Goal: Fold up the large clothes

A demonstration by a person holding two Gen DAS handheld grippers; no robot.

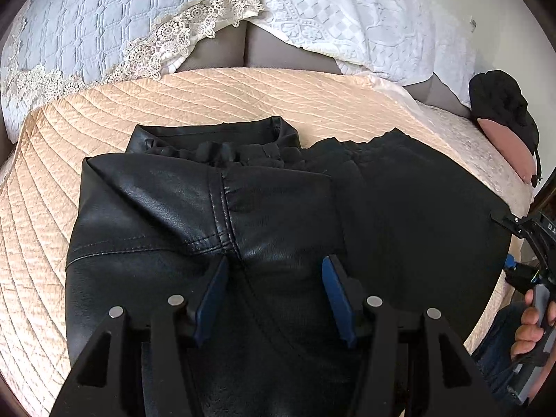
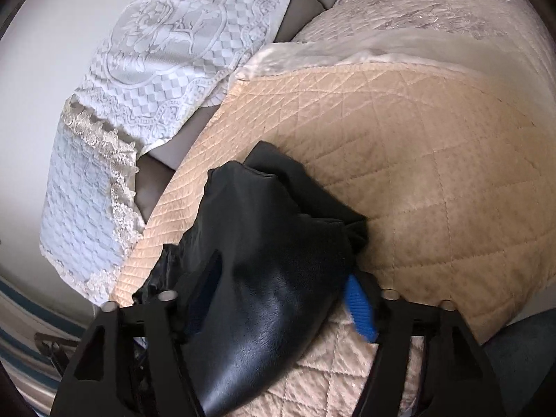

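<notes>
A black leather garment [image 1: 215,215] lies spread on the peach quilted cover [image 1: 69,160], its waistband toward the far side. My left gripper [image 1: 274,271] hovers over its middle seam with jaws open and nothing between the blue pads. In the right wrist view my right gripper [image 2: 281,281] is open, and a fold of the black leather [image 2: 264,278] lies between its fingers, draped over the cover [image 2: 434,180]. The right gripper also shows at the right edge of the left wrist view [image 1: 531,239], held in a hand.
White lace cushions [image 1: 104,34] and an embroidered white cloth [image 1: 347,10] line the sofa back. A black cloth on a pink cushion [image 1: 504,118] sits at the far right. In the right wrist view the lace cushions [image 2: 166,52] lie to the left.
</notes>
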